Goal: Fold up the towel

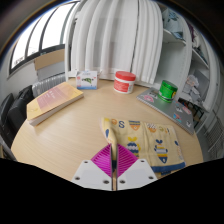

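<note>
Gripper view, single frame. The towel (146, 140) is seen lying flat on the round wooden table (70, 135), lower centre to lower right of the frame, patterned with small motifs. The gripper (113, 163) is placed at the towel's near left corner; its pink pads (104, 158) appear pressed together with almost no gap, and a thin edge of cloth seems to be pinched between them (not fully certain, as the contact is small). The towel's bulk extends ahead and to the right of the fingers, its long axis running roughly left to right. A fold is judged to need the held corner carried rightward across the cloth. Noted beyond: a red-lidded tub (124, 81), a green cup (168, 90), a book (55, 100).
</note>
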{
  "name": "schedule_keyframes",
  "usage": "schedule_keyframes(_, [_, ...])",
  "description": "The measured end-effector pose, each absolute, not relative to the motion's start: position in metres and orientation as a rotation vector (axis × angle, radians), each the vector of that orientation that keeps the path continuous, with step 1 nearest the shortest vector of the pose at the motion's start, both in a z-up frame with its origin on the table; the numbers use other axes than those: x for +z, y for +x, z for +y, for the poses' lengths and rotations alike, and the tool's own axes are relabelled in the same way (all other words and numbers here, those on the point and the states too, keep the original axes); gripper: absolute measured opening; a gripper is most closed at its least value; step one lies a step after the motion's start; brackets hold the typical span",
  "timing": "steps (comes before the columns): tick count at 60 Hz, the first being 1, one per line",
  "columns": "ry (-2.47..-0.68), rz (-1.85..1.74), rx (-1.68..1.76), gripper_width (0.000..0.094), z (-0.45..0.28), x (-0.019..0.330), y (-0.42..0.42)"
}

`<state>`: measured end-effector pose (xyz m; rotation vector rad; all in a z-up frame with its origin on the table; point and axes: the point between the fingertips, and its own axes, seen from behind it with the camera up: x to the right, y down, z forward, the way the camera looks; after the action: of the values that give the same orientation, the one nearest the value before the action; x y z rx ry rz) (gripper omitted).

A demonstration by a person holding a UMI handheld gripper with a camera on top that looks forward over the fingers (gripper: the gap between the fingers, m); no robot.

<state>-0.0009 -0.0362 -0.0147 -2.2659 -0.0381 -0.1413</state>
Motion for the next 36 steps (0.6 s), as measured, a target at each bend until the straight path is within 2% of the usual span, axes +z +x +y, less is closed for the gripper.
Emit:
schedule_keyframes(12, [-2.334,-0.013,-0.046,0.0018,-0.036,-0.011,-0.005])
schedule_keyframes(22, [-2.215,0.037,0.04,0.0017,-0.028,0.063,0.013])
schedule_keyframes(27, [-2.197,0.112,0.076,0.002,-0.026,0.085,0.042])
schedule_keyframes(31, [-2.203,0.172,0.069,0.0027,-0.032,0.083,0.078])
schedule_keyframes(36, [-2.25,0.257,0.014,0.0036,-0.041,0.06,0.125])
